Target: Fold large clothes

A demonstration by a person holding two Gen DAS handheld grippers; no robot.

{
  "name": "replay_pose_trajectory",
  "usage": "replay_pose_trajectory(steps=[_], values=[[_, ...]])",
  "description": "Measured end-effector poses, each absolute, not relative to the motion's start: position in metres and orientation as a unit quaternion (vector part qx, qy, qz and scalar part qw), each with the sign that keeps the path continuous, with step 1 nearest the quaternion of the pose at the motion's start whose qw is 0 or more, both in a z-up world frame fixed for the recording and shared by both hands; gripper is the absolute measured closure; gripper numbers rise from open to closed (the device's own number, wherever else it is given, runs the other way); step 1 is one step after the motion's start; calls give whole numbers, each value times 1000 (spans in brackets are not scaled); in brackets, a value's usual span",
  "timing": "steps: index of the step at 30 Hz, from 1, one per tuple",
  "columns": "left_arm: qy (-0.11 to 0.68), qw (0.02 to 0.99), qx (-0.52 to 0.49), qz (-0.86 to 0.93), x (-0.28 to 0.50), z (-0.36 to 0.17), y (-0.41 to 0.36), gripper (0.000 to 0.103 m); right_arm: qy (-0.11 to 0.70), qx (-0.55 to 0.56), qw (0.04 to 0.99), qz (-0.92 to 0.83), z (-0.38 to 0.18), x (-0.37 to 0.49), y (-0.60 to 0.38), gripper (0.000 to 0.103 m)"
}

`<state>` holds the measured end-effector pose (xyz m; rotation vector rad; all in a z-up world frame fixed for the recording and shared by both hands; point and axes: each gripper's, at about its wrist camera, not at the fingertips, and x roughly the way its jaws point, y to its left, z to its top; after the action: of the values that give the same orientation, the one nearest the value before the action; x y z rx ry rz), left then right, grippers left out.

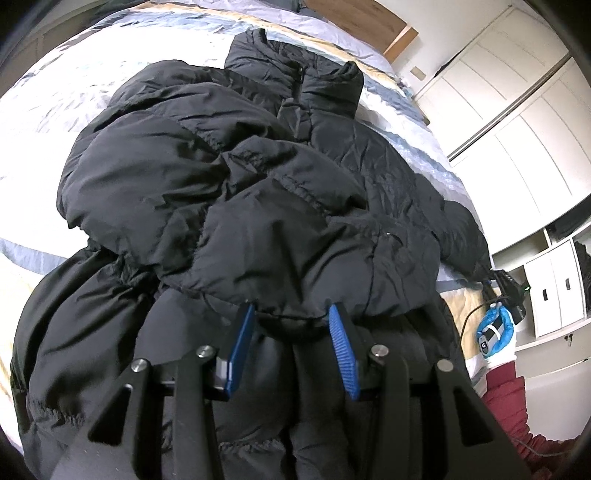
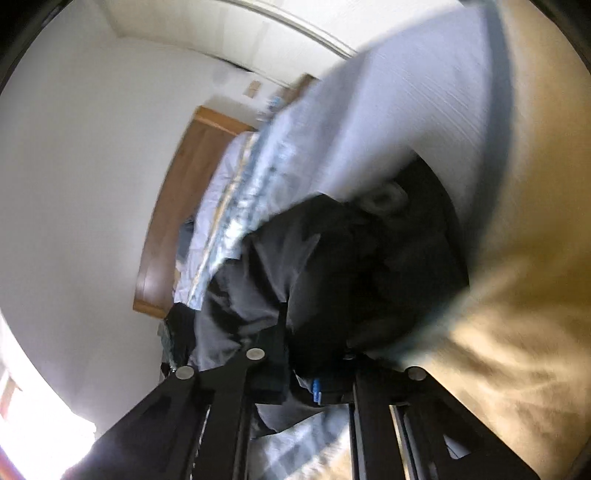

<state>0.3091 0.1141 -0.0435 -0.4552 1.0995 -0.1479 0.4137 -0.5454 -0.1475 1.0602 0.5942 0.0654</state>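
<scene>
Left gripper is sitting with its blue pads spread apart, tips tucked just under a puffy fold of the black down jacket, not pinching it. Right gripper is buried in dark jacket fabric; fingertips are hidden, a bit of blue pad is peeking out, so I cannot tell whether it is clamping or spread. By size: bed with its pale blue, white and tan striped cover is filling most of the left view, and the jacket is lying bunched on top of it, collar pointing away towards the wooden headboard, one sleeve trailing towards the right bed edge. White wardrobe doors are standing beside the bed. Right view is blurred and tilted, with the cover running across it and the headboard showing behind. Person's blue-gloved right hand, red sleeve below it, is showing at the right bed edge.
</scene>
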Motion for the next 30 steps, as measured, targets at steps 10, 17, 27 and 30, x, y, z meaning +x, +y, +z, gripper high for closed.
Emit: replay_pose_trajectory(steps=[10, 17, 27, 30], values=[[490, 834, -244, -67, 285, -35, 139, 63, 234, 352, 895, 141, -19, 407, -476, 96], [463, 844, -264, -60, 256, -25, 170, 63, 225, 268, 909, 229, 41, 390, -393, 97], [434, 858, -274, -36, 226, -17, 216, 63, 252, 169, 889, 343, 75, 353, -278, 98], [425, 859, -283, -32, 219, -18, 226, 63, 280, 118, 882, 361, 68, 340, -243, 98]])
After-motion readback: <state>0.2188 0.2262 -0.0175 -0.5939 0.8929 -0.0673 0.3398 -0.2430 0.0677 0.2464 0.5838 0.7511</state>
